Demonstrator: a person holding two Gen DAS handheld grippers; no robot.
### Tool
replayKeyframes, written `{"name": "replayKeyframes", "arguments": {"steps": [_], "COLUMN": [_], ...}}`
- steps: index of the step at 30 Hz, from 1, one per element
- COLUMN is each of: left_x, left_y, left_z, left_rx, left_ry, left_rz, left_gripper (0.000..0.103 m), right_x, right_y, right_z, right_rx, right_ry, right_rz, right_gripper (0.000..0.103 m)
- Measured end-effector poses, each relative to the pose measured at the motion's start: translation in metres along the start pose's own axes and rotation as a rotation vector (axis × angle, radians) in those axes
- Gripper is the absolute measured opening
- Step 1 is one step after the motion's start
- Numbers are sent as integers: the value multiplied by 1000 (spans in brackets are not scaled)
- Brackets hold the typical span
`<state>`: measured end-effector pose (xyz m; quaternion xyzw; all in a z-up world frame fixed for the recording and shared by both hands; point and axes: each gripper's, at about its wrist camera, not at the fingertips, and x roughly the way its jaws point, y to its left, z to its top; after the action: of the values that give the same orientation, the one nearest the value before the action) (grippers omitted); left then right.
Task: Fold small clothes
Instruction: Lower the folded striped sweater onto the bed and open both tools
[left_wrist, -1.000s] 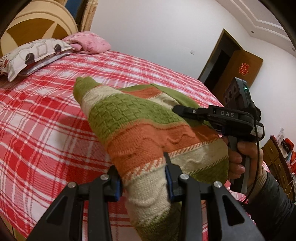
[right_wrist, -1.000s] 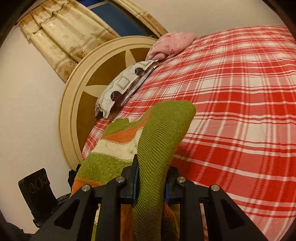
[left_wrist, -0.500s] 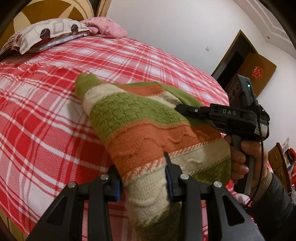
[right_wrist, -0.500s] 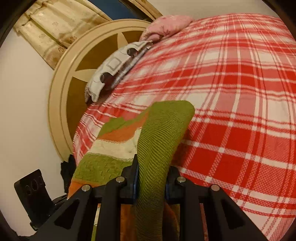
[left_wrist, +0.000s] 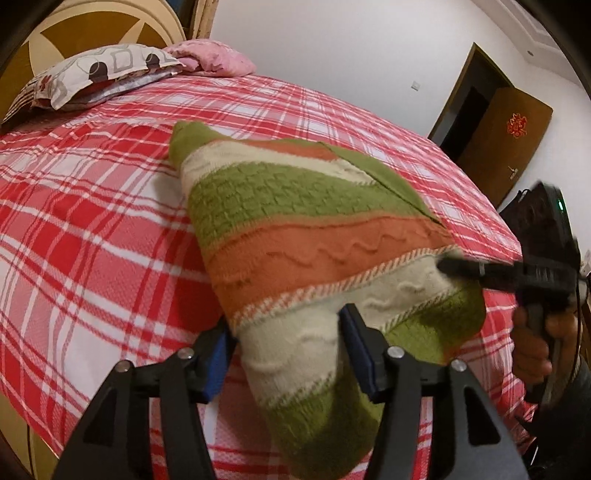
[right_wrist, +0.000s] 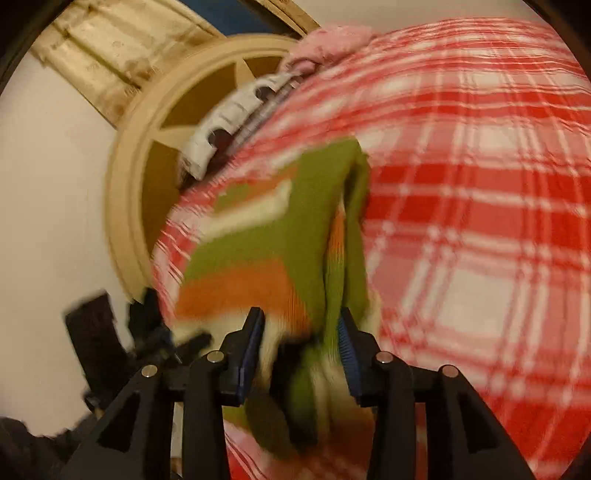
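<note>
While both jaws are opening, left gripper (left_wrist: 288, 343) and right gripper (right_wrist: 301, 343) straddle the sweater (left_wrist: 306, 236) — unpinched.

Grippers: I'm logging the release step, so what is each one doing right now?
Left gripper: jaws opening, striped knitted garment between them, grip loosening.
Right gripper: jaws opening, garment's green edge between them, blurred.

My bed wears a red-and-white plaid sheet (left_wrist: 92, 221). At its head, against the round cream-and-brown headboard (left_wrist: 85, 33), lies 1 patterned pillow (left_wrist: 103, 74) with a pink cloth (left_wrist: 214, 62) bunched beside it. Beige curtains (right_wrist: 110, 55) hang behind the headboard. Across the room a brown door (left_wrist: 506, 144) stands open, with a red ornament on it.
</note>
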<state>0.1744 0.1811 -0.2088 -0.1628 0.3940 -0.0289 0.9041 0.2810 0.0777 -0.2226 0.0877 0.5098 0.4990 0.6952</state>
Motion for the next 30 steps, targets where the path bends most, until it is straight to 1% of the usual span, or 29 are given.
{"name": "replayKeyframes", "arguments": {"steps": [1, 2, 3, 4, 6, 7, 8, 9, 10, 11, 13, 14, 15, 16, 17, 18, 19, 21, 22, 23, 24, 26, 28, 29, 30], "left_x": [1, 1, 1, 1, 2, 2, 2, 1, 2, 2, -1, -2, -2, -3, -4, -7, -11, -14, -14, -12, -8, 5, 18, 24, 26], "left_y": [0, -1, -2, -3, -5, -5, -4, -5, -7, -8, -13, -14, -15, -15, -14, -12, -8, -1, 1, 3, 4, 7, 14, 17, 20], "left_z": [-1, -2, -2, -2, -1, 0, 2, 3, 4, 4, 3, 3, 4, 5, 8, 11, 17, 27, 31, 36, 42, 49, 49, 49, 48], "left_rx": [-6, -7, -5, -1, -3, -18, -32, -38, -29, -20, 6, 14, 22, 30, 32, 32, 21, -13, -23, -26, -23, -15, -14, -18, -28], "left_ry": [3, 8, 8, 8, 12, 15, 15, 14, 18, 23, 16, 13, 10, 7, 0, -18, -46, -74, -88, -103, -109, -89, -57, -41, -42], "left_rz": [0, 7, 12, 14, 26, 28, 25, 25, 31, 43, 53, 59, 67, 73, 86, 100, 107, 114, 119, 132, 156, 191, 208, 202, 192], "left_gripper": [60, 63, 63, 63, 64, 65, 66, 70, 73, 74, 74, 76, 80, 82, 82, 82, 83, 91, 92, 92, 92, 92, 93, 95, 97], "right_x": [-1, -4, -8, -13, -16, -16, -15, -12, -5, -3, -4, -7, -9, -11, -14, -22, -29, -36, -34, -27, -19, 2, 21, 28, 33], "right_y": [3, 7, 11, 14, 16, 17, 19, 17, 13, 10, 4, 7, 10, 17, 22, 32, 40, 63, 70, 77, 82, 85, 77, 69, 63], "right_z": [-6, -11, -14, -15, -13, -11, -10, -8, -5, -3, -2, -1, -2, -2, -2, -1, -1, 6, 8, 13, 17, 24, 27, 28, 30], "right_rx": [-11, -31, -47, -52, -40, -50, -69, -76, -78, -77, -46, -57, -77, -109, -123, -147, -166, -241, -274, -313, -330, -348, -321, -298, -281], "right_ry": [-6, -25, -44, -68, -85, -89, -98, -85, -67, -69, -76, -89, -98, -115, -138, -186, -213, -271, -268, -246, -233, -197, -130, -117, -109], "right_rz": [-7, -48, -78, -79, -48, -64, -125, -188, -271, -307, -299, -308, -329, -367, -380, -374, -355, -298, -278, -251, -243, -297, -342, -382, -398], "right_gripper": [38, 38, 38, 38, 38, 38, 36, 31, 31, 31, 31, 31, 31, 31, 31, 31, 31, 31, 31, 31, 31, 31, 31, 31, 31]}}
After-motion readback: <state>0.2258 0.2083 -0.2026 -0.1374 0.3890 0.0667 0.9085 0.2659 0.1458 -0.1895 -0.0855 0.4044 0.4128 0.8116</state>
